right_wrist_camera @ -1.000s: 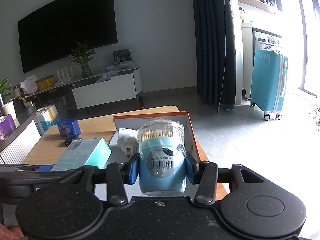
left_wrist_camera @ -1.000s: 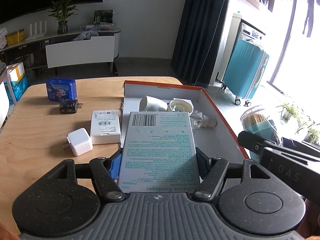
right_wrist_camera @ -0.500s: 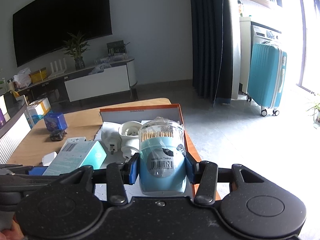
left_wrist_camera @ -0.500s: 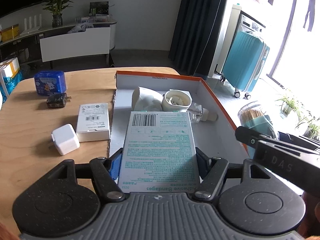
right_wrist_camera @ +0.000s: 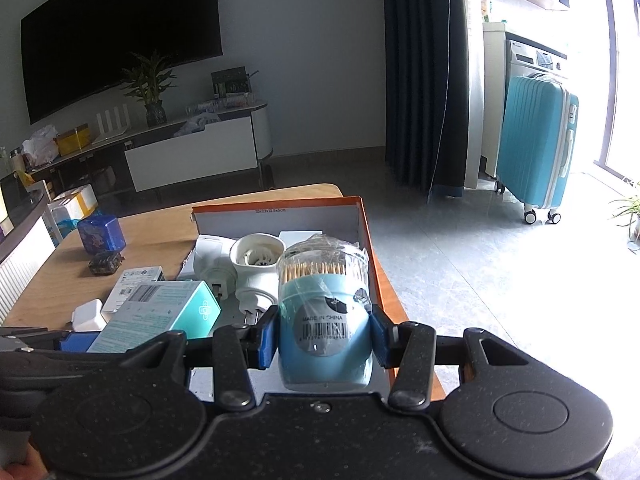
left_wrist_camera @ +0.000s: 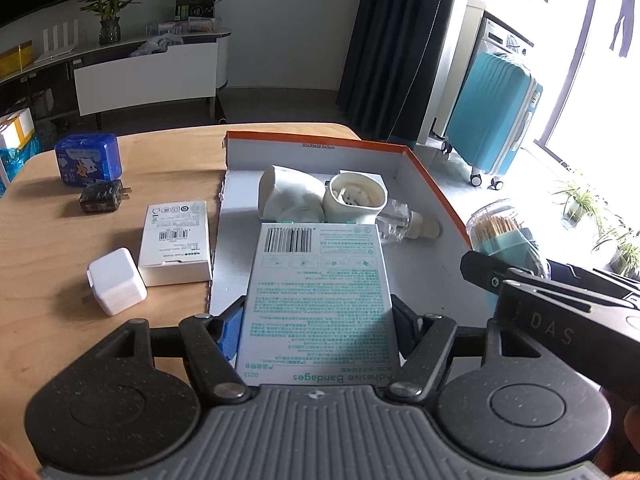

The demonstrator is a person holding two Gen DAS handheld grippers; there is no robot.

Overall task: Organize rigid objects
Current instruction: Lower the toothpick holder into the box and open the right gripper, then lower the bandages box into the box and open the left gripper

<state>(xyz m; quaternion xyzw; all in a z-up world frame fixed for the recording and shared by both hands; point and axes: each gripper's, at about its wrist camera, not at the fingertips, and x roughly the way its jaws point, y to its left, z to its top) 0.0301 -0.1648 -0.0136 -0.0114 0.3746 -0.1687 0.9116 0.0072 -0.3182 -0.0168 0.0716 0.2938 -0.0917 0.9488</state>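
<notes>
My left gripper (left_wrist_camera: pixel 318 320) is shut on a white and teal adhesive bandage box (left_wrist_camera: pixel 318 300), held flat above the near end of the orange-rimmed cardboard box (left_wrist_camera: pixel 434 192). My right gripper (right_wrist_camera: pixel 324 338) is shut on a blue toothpick jar (right_wrist_camera: pixel 324 320) with a clear lid, hanging over the box's right side (right_wrist_camera: pixel 370 248). That jar (left_wrist_camera: pixel 502 234) and the right gripper's arm show at the right of the left wrist view. The bandage box (right_wrist_camera: pixel 160 314) appears at the lower left of the right wrist view. Inside the cardboard box lie white plug adapters (left_wrist_camera: pixel 354 200) and a small clear bottle (left_wrist_camera: pixel 404 224).
On the wooden table (left_wrist_camera: pixel 48 260) left of the cardboard box lie a white flat carton (left_wrist_camera: pixel 176 236), a white cube charger (left_wrist_camera: pixel 116 280), a black charger (left_wrist_camera: pixel 102 196) and a blue tin (left_wrist_camera: pixel 88 158). A teal suitcase (left_wrist_camera: pixel 492 112) stands on the floor beyond the table.
Both grippers have moved forward and slightly down over the cardboard box with their loads; the box and its contents look larger and nearer. Grips are unchanged.
</notes>
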